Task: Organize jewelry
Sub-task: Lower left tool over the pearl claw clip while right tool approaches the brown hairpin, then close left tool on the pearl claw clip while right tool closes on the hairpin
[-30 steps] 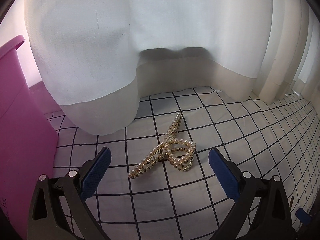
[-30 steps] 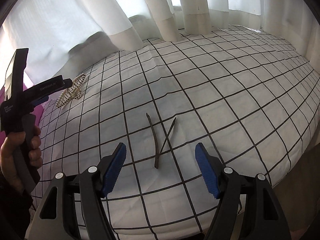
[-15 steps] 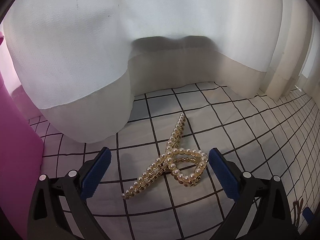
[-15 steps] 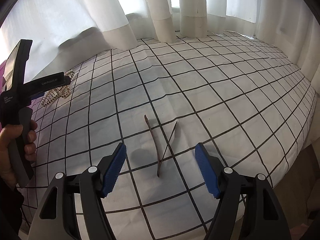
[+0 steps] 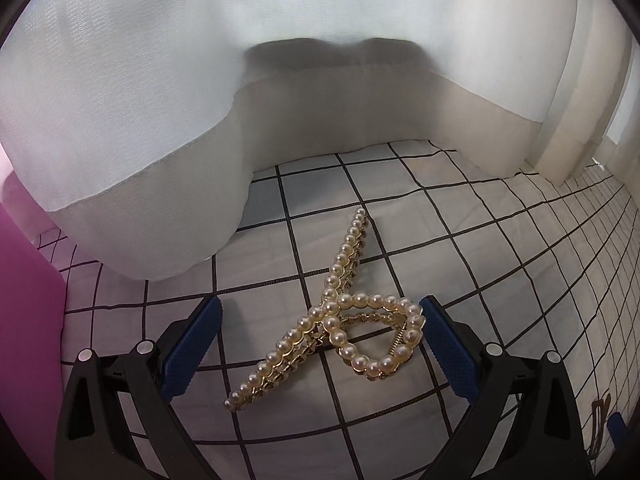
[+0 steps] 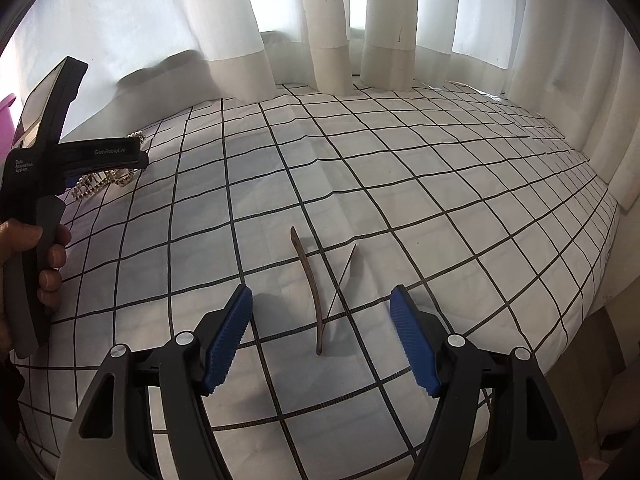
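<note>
Pearl hair clip (image 5: pixel 340 320) is lying on the checked cloth (image 5: pixel 460 240), sitting btwn the left gripper (image 5: pixel 320 344) pads, jaws wide, not yet pressing. Right gripper (image 6: pixel 320 336), jaws also wide and empty, is hovering over two thin brown pins (image 6: pixel 320 292). Risk: pads closing on the clip's rounded loop w/ beads slipping, so it's twisting or popping out.
</note>
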`<state>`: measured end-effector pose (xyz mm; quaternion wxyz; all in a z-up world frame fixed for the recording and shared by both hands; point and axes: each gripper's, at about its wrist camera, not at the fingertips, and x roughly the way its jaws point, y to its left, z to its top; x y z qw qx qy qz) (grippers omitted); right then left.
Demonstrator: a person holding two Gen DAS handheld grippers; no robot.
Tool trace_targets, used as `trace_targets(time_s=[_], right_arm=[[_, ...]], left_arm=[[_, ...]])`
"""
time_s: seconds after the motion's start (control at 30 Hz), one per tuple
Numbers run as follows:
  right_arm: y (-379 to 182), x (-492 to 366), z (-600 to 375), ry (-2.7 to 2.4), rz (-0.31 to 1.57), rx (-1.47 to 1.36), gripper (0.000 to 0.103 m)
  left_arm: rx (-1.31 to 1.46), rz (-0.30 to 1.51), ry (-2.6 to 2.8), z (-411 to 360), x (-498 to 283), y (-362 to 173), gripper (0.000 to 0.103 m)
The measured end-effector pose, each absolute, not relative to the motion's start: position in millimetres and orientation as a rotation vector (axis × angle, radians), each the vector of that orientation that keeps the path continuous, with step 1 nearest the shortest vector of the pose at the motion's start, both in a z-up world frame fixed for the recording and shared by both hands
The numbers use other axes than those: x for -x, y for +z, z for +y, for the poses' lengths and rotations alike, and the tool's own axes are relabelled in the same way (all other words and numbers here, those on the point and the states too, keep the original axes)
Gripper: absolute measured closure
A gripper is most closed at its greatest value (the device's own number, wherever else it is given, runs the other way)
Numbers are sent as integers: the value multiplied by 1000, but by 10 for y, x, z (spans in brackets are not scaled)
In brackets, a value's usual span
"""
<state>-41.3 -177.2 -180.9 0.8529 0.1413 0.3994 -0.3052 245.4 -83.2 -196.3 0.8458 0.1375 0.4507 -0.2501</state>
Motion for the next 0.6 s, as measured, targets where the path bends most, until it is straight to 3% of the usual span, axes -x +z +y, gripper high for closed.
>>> trace_targets(time_s=[0.1, 0.17, 0.23, 0.43, 0.6], right_arm=[[-1812, 411, -1764, -632, 833, -288, 37], [-1803, 409, -1743, -620, 830, -273, 48], [-1793, 383, -1715, -608, 835, -258, 67], [-1783, 371, -1723, -591, 844, -267, 91], [-1776, 367, -1754, -576, 852, -270, 92]], left_arm=[[-294, 948, -529, -868, -2463, -1979, 7], [-293, 948, -529, -884, -2460, -1989, 7], [-292, 948, -526, -903, -2439, -2005, 8], [-301, 921, -545, -924, -2330, -1988, 21], [-308, 887, -562, -920, -2214, -1950, 40]])
